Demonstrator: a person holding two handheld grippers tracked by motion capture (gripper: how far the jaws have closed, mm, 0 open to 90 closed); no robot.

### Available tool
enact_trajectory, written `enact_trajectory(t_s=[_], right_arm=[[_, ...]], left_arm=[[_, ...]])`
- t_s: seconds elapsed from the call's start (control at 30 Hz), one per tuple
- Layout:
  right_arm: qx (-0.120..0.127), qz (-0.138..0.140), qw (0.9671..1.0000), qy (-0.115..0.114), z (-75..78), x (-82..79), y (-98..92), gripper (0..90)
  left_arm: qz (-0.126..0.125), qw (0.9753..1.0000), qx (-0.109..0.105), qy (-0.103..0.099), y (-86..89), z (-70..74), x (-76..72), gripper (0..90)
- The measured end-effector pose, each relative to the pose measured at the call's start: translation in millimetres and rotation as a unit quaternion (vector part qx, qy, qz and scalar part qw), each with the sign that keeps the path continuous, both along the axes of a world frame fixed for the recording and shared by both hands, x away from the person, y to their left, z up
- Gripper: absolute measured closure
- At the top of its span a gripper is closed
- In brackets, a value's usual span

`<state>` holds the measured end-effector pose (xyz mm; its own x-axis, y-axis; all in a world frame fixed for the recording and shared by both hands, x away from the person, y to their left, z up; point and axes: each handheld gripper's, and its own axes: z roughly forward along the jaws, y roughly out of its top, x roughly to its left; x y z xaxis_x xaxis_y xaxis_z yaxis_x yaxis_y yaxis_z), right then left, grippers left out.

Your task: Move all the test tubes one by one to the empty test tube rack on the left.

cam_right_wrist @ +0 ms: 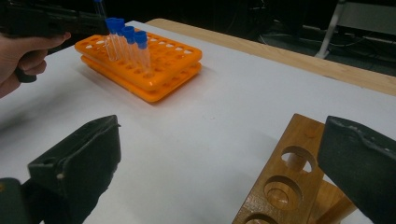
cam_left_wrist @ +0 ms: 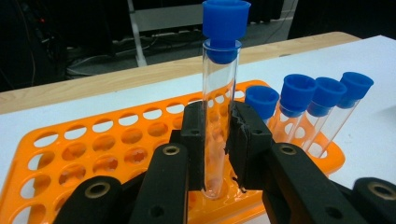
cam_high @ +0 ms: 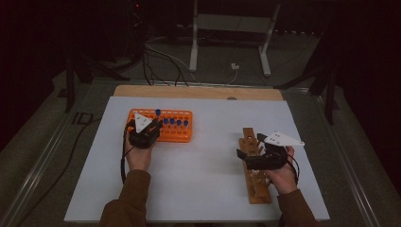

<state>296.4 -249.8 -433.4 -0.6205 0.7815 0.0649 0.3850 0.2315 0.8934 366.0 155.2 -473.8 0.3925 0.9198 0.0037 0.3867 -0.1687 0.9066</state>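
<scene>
White table point(cam_high: 208, 179), orange rack point(cam_high: 179, 135), wooden rack point(cam_high: 257, 189), dark room

A: What colour is the rack point(cam_left_wrist: 116, 140)?
B: Orange, with clear tubes point(cam_left_wrist: 218, 116) capped in blue point(cam_left_wrist: 225, 18).
A: And the other rack point(cam_high: 255, 165)?
B: Plain brown wood (on a white surface point(cam_high: 203, 179)). The tongs point(cam_left_wrist: 219, 135) are black.

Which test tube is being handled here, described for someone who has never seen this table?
Start at the orange plastic tube rack on the white table's left half. Beside its row of four blue-capped clear tubes, the left gripper has its jaws shut on one clear blue-capped test tube. This tube stands upright and rises well above its neighbours.
</scene>
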Motion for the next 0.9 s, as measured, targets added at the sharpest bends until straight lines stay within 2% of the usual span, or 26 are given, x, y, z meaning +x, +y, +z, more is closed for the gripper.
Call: enact_trajectory(t_s=[0.2, 0.27, 0.4, 0.5, 0.9], right_arm=[[0.001, -0.001, 1.0000, 0.000, 0.0, -0.3, -0.7, 0.4], [0.001, -0.001, 1.0000, 0.000, 0.1, -0.2, -1.0, 0.4], [0.001, -0.001, 1.0000, 0.000, 0.0, 0.0, -0.8, 0.4], [0.001, 0.000, 1.0000, 0.001, -0.3, -0.2, -0.6, 0.3], [0.000, 0.000, 1.0000, 0.002, -0.8, -0.4, -0.6, 0.3]], left_arm=[[-0.002, 0.9998, 0.013, 0.014, -1.3, -5.5, 1.8, 77.1], [-0.003, 0.9995, 0.024, 0.021, -2.3, -8.1, 2.3, 77.2], [-0.005, 0.9985, 0.034, 0.042, -2.4, -14.7, 3.9, 77.6], [-0.005, 0.9984, 0.031, 0.046, -2.1, -15.3, 4.6, 77.8], [-0.012, 0.9964, 0.052, 0.065, -4.9, -20.7, 4.0, 78.2]])
